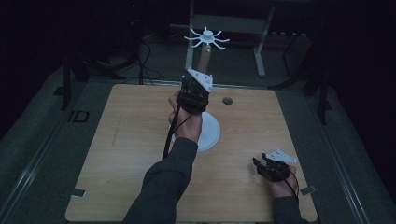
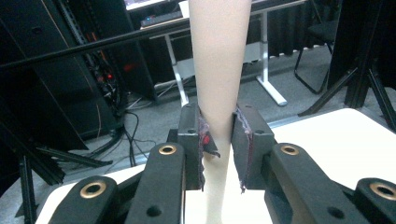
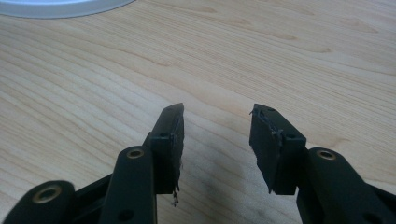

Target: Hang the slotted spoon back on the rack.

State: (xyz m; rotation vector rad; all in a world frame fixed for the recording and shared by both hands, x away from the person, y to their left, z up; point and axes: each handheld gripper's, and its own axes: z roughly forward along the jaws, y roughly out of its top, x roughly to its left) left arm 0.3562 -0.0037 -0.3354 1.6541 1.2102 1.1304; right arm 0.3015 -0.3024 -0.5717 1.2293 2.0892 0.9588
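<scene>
Wooden table (image 1: 126, 154); dark hole (image 1: 227, 101) near far edge.

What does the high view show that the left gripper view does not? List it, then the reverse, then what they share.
High view alone: the stand's white spoked top, its round white base, and the right gripper low over the wooden table. Left gripper view alone: the padded fingers pressed against the post from both sides. Shared: the left gripper and the tan post it clamps.

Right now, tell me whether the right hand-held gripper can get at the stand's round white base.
Probably yes: the right hand-held gripper is open over bare table, and nothing lies between it and the white base.
</scene>
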